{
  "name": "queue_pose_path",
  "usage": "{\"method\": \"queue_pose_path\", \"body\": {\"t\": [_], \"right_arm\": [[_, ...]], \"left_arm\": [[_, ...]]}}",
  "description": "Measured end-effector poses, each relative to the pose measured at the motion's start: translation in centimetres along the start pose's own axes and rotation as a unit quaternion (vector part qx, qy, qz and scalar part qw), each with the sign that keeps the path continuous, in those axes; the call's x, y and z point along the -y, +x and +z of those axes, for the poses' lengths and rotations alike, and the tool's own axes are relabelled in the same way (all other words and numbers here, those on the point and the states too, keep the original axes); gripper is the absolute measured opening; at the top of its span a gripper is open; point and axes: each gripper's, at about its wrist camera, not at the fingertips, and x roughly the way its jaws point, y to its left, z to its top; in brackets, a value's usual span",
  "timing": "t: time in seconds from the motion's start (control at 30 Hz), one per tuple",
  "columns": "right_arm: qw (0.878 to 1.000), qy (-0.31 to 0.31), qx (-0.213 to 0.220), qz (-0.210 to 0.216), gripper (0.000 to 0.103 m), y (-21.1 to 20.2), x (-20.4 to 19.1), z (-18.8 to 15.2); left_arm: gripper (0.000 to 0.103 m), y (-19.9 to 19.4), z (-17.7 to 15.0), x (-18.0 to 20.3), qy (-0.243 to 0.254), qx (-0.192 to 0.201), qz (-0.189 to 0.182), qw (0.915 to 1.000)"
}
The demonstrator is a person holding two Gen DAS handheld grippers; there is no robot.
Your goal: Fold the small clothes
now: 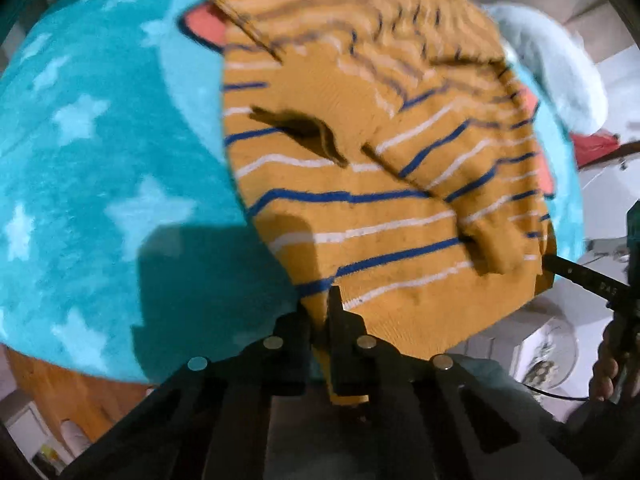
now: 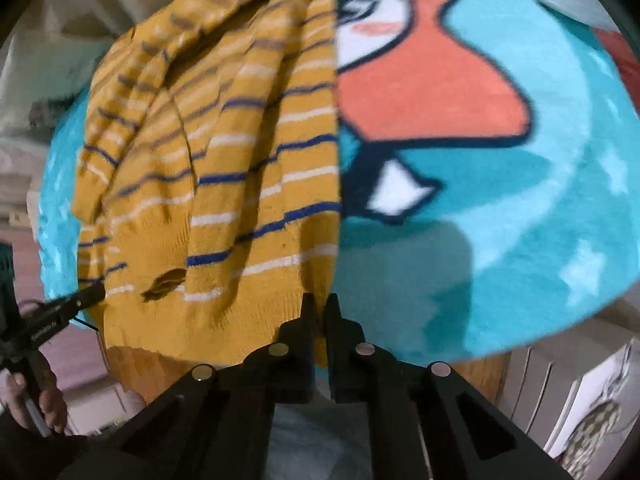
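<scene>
The striped yellow sweater (image 1: 360, 184) (still rumpled, not folded up) is pinched at its bottom edge by the closed left gripper (image 1: 325, 312) and closed right gripper (image 2: 320, 312).

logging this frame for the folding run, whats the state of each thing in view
striped sweater: lying on the blanket, partly folded and rumpled, near hem pinched at two corners
left gripper: shut on the sweater hem
right gripper: shut on the sweater hem
teal star blanket: spread flat under the sweater
</scene>
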Motion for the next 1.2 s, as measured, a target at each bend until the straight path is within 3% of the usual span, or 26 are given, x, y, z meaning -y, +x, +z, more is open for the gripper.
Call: {"method": "queue_pose_path", "body": {"t": [0.1,0.3,0.37,0.47,0.5,0.57,0.63,0.73,0.93,1.03,1.07,1.1,1.13,1.2], "right_arm": [[1.000,-0.002,0.009,0.003,0.004,-2.2,0.9,-1.0],[0.999,0.014,-0.029,-0.007,0.004,2.5,2.5,-0.5],[0.999,0.022,-0.024,0.005,0.005,2.3,2.9,-0.8],[1.000,0.016,-0.018,0.020,0.009,1.4,3.0,-1.2],[1.000,0.012,-0.019,0.022,0.013,1.1,3.1,-1.3],[1.000,0.003,-0.021,0.010,0.038,1.1,2.6,-1.1],[1.000,0.008,-0.016,0.008,0.054,0.9,2.4,-0.9],[0.999,0.020,-0.015,0.020,0.059,1.0,2.5,0.1],[0.999,-0.001,-0.032,-0.013,0.057,2.9,1.5,-0.4],[0.998,-0.017,-0.048,-0.035,0.028,3.7,1.1,-0.4],[0.998,-0.021,-0.049,-0.039,0.022,3.8,1.1,-0.4],[0.998,-0.020,-0.049,-0.039,0.018,3.7,1.3,-0.4],[0.998,-0.017,-0.048,-0.036,0.010,3.5,1.5,-0.4],[0.999,-0.011,-0.042,-0.022,0.007,2.8,1.9,-0.2]], "left_arm": [[0.006,-2.5,-1.0,-0.3,0.016,0.022,0.002,0.9996],[0.008,2.7,0.4,-0.8,0.022,-0.024,0.033,0.9989],[0.010,1.6,0.5,-0.7,0.020,-0.010,0.027,0.9994],[0.025,0.7,0.3,-0.8,0.019,0.003,0.034,0.9992],[0.034,0.5,0.3,-1.0,0.020,0.003,0.036,0.9992],[0.041,0.5,0.4,-1.2,0.014,-0.001,0.031,0.9994],[0.046,0.3,0.3,-2.0,-0.009,-0.007,0.010,0.9999],[0.050,0.7,-0.7,-2.6,-0.021,-0.012,-0.012,0.9996],[0.051,2.2,-1.6,-1.6,-0.013,-0.036,-0.012,0.9992],[0.051,2.4,-1.7,-0.9,-0.003,-0.024,0.003,0.9997],[0.045,2.4,-1.7,-0.7,0.000,-0.022,0.010,0.9997],[0.026,2.3,-1.6,-0.6,0.003,-0.020,0.019,0.9996],[0.018,2.4,-1.5,-0.6,0.005,-0.024,0.016,0.9996],[0.008,2.3,-1.3,-0.6,0.003,-0.026,0.010,0.9996]]}}
